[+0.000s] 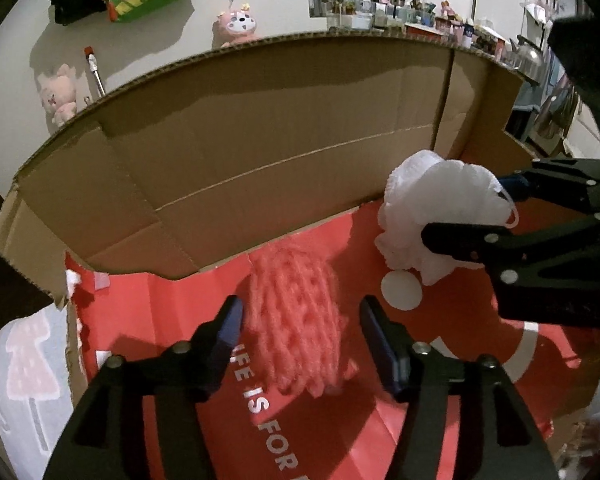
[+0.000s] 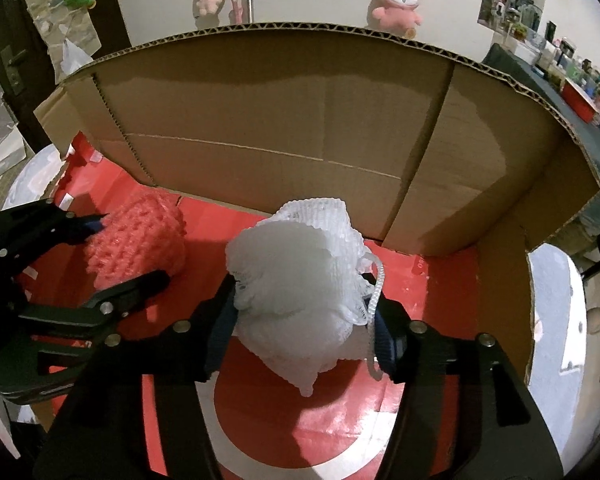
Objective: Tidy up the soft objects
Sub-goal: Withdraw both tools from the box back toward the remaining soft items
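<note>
A pink foam net sleeve (image 1: 296, 320) lies on the red printed floor of an open cardboard box (image 1: 260, 128). My left gripper (image 1: 300, 324) is open, its fingers on either side of the pink sleeve without squeezing it. My right gripper (image 2: 304, 320) is shut on a white foam net bundle (image 2: 300, 276) with a white cord, held just above the box floor. The white bundle (image 1: 432, 216) and right gripper also show at the right of the left wrist view. The pink sleeve (image 2: 136, 240) and left gripper (image 2: 100, 248) show at the left of the right wrist view.
The box's tall back flap (image 2: 300, 120) stands close ahead, with a side wall at the right (image 2: 540, 184). Pink plush toys (image 2: 396, 4) hang on the wall behind. A pale patterned cloth (image 1: 24, 380) lies outside the box at the left.
</note>
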`<state>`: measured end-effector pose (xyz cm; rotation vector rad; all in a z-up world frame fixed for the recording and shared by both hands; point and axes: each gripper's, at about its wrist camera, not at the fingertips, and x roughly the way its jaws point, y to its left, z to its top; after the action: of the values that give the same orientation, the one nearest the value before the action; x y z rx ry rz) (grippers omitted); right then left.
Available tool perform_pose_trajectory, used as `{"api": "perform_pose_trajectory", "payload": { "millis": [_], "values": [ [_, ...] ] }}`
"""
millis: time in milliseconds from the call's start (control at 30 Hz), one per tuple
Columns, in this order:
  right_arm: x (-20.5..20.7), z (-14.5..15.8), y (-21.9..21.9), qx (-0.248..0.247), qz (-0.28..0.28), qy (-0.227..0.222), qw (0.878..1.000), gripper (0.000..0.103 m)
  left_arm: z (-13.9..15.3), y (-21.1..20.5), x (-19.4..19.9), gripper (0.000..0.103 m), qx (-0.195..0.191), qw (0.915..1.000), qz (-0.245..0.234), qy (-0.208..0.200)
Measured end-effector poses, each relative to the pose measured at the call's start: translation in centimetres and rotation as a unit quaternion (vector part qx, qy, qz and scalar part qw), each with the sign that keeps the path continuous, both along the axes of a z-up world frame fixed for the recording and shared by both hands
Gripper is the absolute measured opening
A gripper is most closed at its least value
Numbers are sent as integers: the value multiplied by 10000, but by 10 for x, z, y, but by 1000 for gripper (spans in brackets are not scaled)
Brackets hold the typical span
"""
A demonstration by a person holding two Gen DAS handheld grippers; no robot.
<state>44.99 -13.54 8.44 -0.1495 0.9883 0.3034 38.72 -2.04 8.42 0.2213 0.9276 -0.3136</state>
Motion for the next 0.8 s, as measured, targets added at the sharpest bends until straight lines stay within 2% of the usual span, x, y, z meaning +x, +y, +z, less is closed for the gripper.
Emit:
{"api": "perform_pose_trajectory", "payload": {
  "millis": [133, 233, 367, 433, 533, 633, 800],
  "values": [
    [-4, 3, -2, 38, -37, -17, 10000, 63, 9, 0, -10, 73, -20, 9999, 14, -130],
    [-8, 8, -3, 3, -101, -70, 9999, 69, 18, 6, -16, 79, -184, 9996, 48, -204],
    [-21, 23, -5, 71, -133, -218, 9996, 70, 39, 17, -32, 83, -494, 9979, 140, -397],
    [-29, 32, -6, 101, -135, -308, 9994, 70, 49, 22, -41, 89, -589, 9967, 166, -531],
    [-46, 50, -10, 128, -163, -515, 9985, 72, 68, 29, -60, 96, -743, 9938, 229, -796],
    [-71, 72, -14, 224, -96, -814, 9964, 78, 86, 35, -83, 99, -888, 9904, 289, -1015],
    [-126, 108, -21, 451, 0, -1314, 9903, 83, 117, 39, -129, 103, -1007, 9833, 269, -1488]
  ]
}}
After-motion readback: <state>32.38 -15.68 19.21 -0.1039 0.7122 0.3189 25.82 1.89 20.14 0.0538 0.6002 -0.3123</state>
